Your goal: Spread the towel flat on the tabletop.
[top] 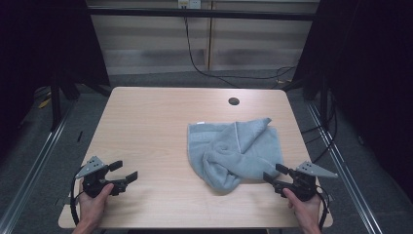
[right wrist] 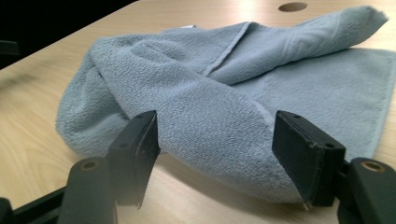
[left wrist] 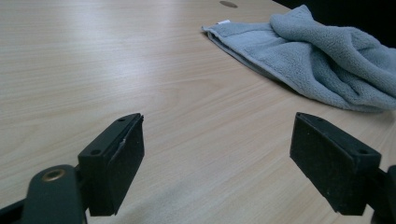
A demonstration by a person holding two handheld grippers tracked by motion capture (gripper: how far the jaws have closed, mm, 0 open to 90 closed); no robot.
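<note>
The grey towel (top: pixel 234 152) lies rumpled and half-folded; each hand-held gripper's jaws spread, holding nothing.

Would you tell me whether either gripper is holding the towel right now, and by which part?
Nothing is held. The left gripper and right gripper are open, short of the towel.

Towel (left wrist: pixel 327 60) runs off the frame's right edge.

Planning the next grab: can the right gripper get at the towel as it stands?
Probably yes. The right gripper is open, just short of the crumpled towel, whose near fold lies ahead of its jaws with bare table between.
</note>
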